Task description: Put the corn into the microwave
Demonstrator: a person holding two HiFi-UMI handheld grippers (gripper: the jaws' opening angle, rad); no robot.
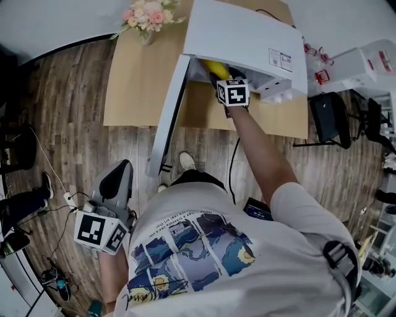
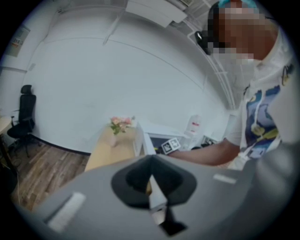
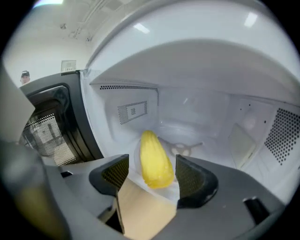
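Note:
The yellow corn [image 3: 154,159] lies on the floor of the white microwave [image 1: 247,37], inside the cavity [image 3: 197,108] near the turntable hub. My right gripper [image 3: 146,171] reaches in through the doorway, open, its dark pads [image 3: 194,176] on either side of the cob's near end, with a gap showing on the left. In the head view the corn [image 1: 216,68] peeks out above the right gripper's marker cube [image 1: 233,93]. The microwave door [image 1: 167,117] stands swung open to the left. My left gripper [image 1: 117,176] hangs low by the person's side, its jaws [image 2: 150,161] together and empty.
The microwave sits on a light wooden table [image 1: 133,80] with a vase of pink flowers [image 1: 148,15] at its far left corner. A black chair [image 1: 334,117] stands to the right. Cables and a power strip [image 1: 68,198] lie on the wood floor at left.

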